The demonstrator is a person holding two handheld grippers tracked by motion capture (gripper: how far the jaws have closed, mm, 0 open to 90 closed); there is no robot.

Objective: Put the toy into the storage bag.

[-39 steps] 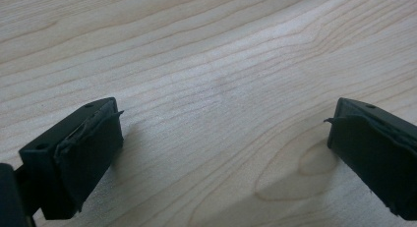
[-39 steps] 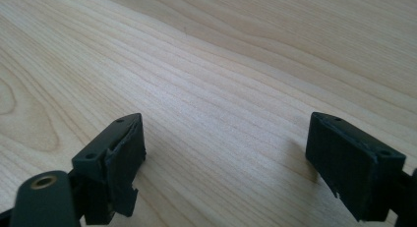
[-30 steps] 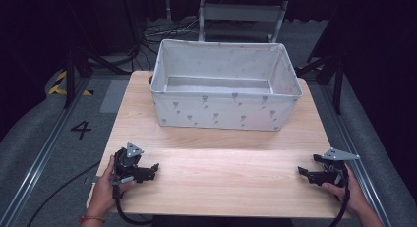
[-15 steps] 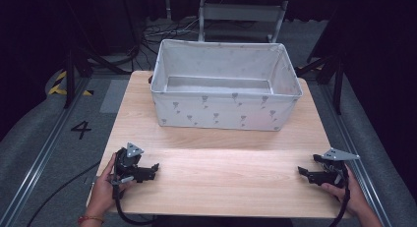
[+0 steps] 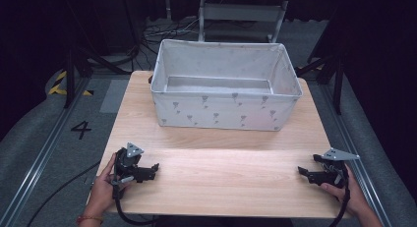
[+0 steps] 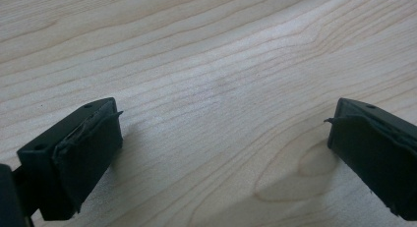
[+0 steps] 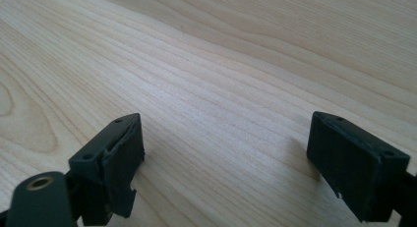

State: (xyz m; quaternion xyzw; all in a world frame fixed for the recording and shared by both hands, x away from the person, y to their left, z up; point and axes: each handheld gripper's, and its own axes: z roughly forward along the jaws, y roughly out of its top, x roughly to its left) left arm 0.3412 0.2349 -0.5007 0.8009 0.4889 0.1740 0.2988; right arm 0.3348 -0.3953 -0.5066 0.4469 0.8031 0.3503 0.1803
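Two grippers rest at the near corners of the wooden table [image 5: 221, 178], the left gripper [image 5: 150, 169] and the right gripper [image 5: 305, 173] both with jaws spread wide and nothing between them, only bare wood grain under each. The nearest object is the white fabric bin [image 5: 223, 111], which stands well apart from both at the far half of the table and looks empty. Its soft cloth walls are the likely trouble: a one-sided pinch on the rim could buckle the wall or drag the light bin across the smooth top, towards the far edge.
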